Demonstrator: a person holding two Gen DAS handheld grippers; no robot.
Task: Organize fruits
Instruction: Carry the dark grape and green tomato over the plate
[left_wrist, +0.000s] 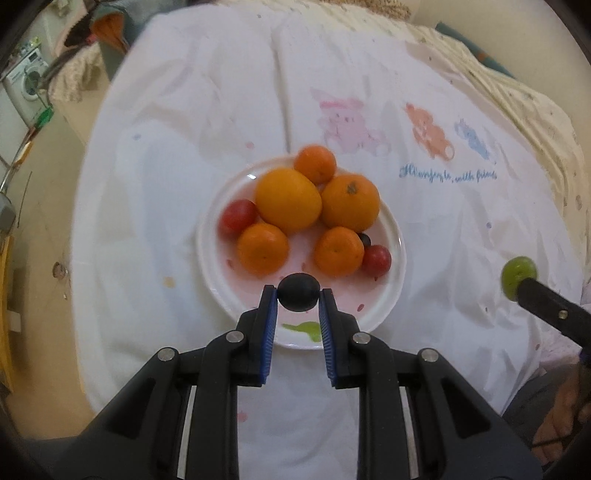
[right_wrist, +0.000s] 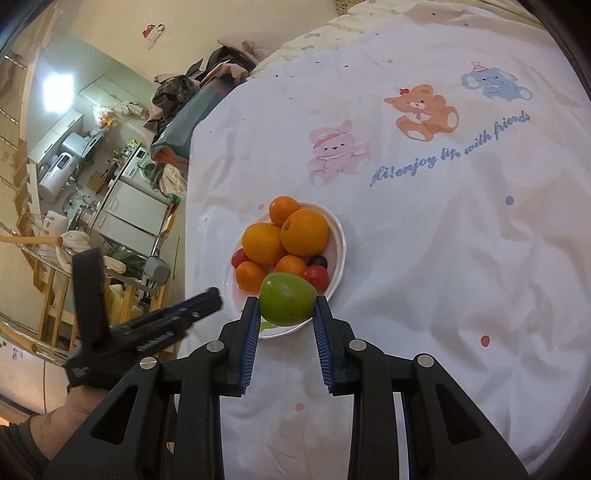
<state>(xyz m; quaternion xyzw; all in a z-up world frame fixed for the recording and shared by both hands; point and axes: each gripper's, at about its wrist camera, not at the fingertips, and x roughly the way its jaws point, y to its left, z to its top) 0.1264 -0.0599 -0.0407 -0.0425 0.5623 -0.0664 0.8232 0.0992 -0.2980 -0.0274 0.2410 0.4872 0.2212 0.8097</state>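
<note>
A white plate (left_wrist: 391, 236) on the white cloth holds several oranges (left_wrist: 288, 201), two red tomatoes (left_wrist: 376, 259) and a dark grape (left_wrist: 365, 239). My left gripper (left_wrist: 298, 297) is shut on a dark grape (left_wrist: 298, 291) held over the plate's near rim. My right gripper (right_wrist: 287, 306) is shut on a green fruit (right_wrist: 287, 298) held above the plate's (right_wrist: 338, 236) near edge. In the left wrist view the green fruit (left_wrist: 518, 277) and right gripper show at the right. The left gripper (right_wrist: 207, 301) shows at the left of the right wrist view.
The plate sits on a table under a white cloth (right_wrist: 443, 258) printed with cartoon animals. Past the table's left edge lie the floor, a washing machine (left_wrist: 26, 79), chairs and household clutter (right_wrist: 110, 221).
</note>
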